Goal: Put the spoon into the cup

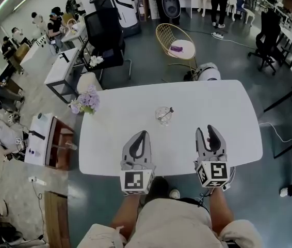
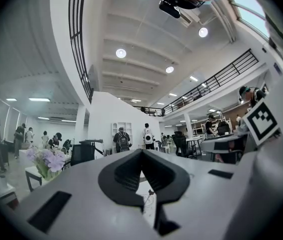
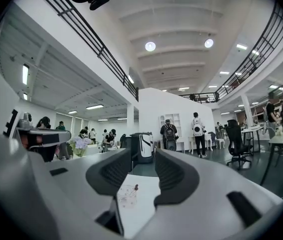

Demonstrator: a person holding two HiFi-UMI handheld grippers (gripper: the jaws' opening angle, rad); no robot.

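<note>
A clear glass cup point(image 1: 163, 116) stands near the middle of the white table point(image 1: 223, 107). A spoon point(image 1: 169, 110) leans inside it, its dark end sticking out over the rim to the right. My left gripper point(image 1: 144, 134) rests near the table's front edge, shut and empty, short of the cup. My right gripper point(image 1: 206, 131) is beside it, further right, open with nothing between its fingers. In the left gripper view the cup point(image 2: 149, 200) shows faintly below the shut left gripper point(image 2: 141, 153). In the right gripper view the cup point(image 3: 126, 196) and spoon point(image 3: 135, 188) show between the jaws of the right gripper point(image 3: 143, 156).
A vase of purple flowers point(image 1: 86, 101) stands at the table's far left corner. Beyond the table are a yellow wire chair point(image 1: 174, 43) and a black office chair point(image 1: 104, 35). A small side table point(image 1: 50, 141) stands on the left.
</note>
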